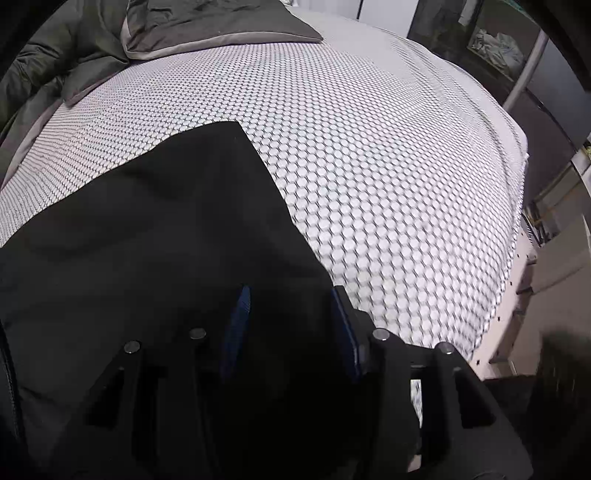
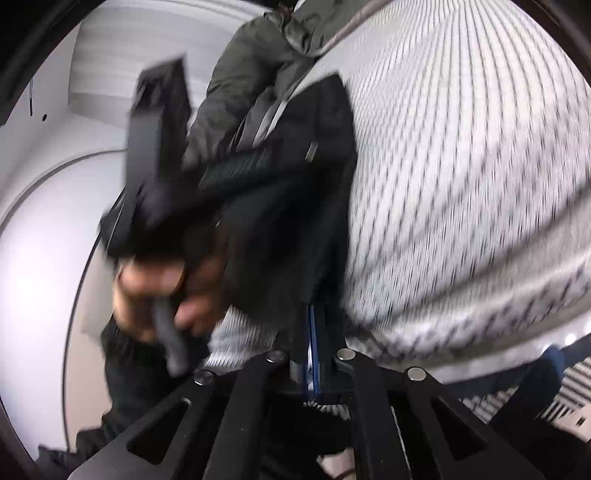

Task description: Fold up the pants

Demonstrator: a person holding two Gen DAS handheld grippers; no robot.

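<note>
Pants (image 1: 147, 229), black, fill the lower left of the left wrist view and lie flat on the bed cover (image 1: 369, 184), their far corner reaching toward mid-frame. At the bottom centre, the left gripper (image 1: 291, 325) hangs over the cloth near its right edge with its blue pads (image 1: 240, 325) spread; whether cloth lies between them cannot be told against the black.

In the right wrist view, blurred by motion, a hand (image 2: 155, 291) at centre left grasps the handle of the other tool. To its right the pants (image 2: 295, 206) rise in a dark bunch up the middle of the frame. At bottom centre, the right gripper (image 2: 312, 332) has its blue pads pressed together, pinching what appears to be a lower edge of the garment.

To fold cleanly, both grips should probably take matching edges and carry them over together, keeping the cloth taut so no crease forms.

The cover carries a white honeycomb print. Grey pillows (image 1: 207, 26) sit at the upper left of the left wrist view; shelving (image 1: 498, 48) stands at the upper right.
</note>
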